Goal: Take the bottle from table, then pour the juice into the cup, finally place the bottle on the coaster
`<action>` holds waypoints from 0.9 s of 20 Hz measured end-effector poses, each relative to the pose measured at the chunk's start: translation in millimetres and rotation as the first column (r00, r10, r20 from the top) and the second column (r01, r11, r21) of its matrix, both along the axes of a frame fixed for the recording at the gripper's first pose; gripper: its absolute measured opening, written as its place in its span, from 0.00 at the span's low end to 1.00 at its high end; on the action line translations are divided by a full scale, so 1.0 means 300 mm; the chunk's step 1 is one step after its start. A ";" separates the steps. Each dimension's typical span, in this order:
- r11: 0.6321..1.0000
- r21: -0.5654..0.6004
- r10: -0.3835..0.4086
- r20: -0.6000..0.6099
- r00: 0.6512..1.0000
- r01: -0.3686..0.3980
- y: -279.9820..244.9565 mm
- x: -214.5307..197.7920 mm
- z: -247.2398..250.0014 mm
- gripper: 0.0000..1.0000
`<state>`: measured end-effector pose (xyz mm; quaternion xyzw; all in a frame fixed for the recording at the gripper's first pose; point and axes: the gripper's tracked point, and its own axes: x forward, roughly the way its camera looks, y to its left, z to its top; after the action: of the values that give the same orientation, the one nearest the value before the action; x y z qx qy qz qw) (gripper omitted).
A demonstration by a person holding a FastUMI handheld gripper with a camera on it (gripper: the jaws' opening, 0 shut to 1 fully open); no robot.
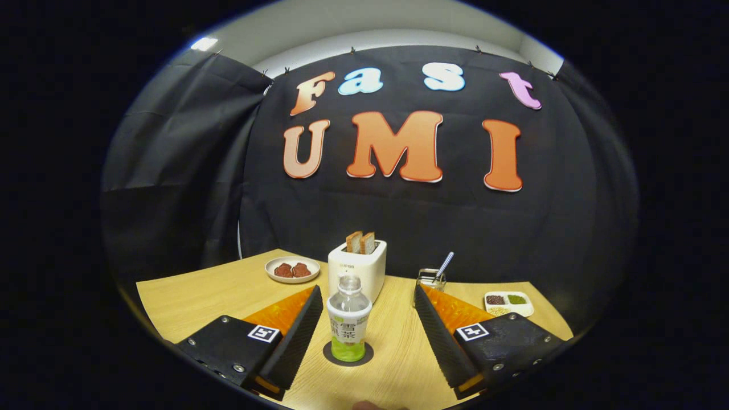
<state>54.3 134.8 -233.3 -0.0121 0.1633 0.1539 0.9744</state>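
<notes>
Bottle (pixel 348 319) between spread hand-held gripper (pixel 364 327) fingers

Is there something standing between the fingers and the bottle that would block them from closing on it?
Nothing visible does. The bottle stands on the dark coaster between the open gripper fingers, with bare table on both sides. The toaster stands beyond it.

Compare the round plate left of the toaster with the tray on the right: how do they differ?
The plate is round and undivided; the tray is oblong with compartments. The plate carries two reddish-brown pieces; the tray carries small dark, green and pale heaps. Both are white and rest flat on the table, beyond the open gripper.
</notes>
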 end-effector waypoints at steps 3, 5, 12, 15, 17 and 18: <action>1.000 0.006 -0.021 0.080 0.997 0.021 -0.049 -0.024 0.182 0.97; 0.999 -0.008 -0.050 0.135 0.990 0.051 -0.100 -0.040 0.300 0.97; 0.992 0.026 -0.125 0.221 0.967 0.123 -0.217 -0.109 0.599 0.97; 0.989 0.037 -0.149 0.248 0.957 0.144 -0.256 -0.131 0.669 0.97; 0.988 0.058 -0.156 0.256 0.954 0.146 -0.263 -0.148 0.700 0.97; 0.987 0.066 -0.159 0.253 0.954 0.147 -0.269 -0.158 0.706 0.97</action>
<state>7.0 54.0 -21.4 0.0035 0.0322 0.0790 0.9963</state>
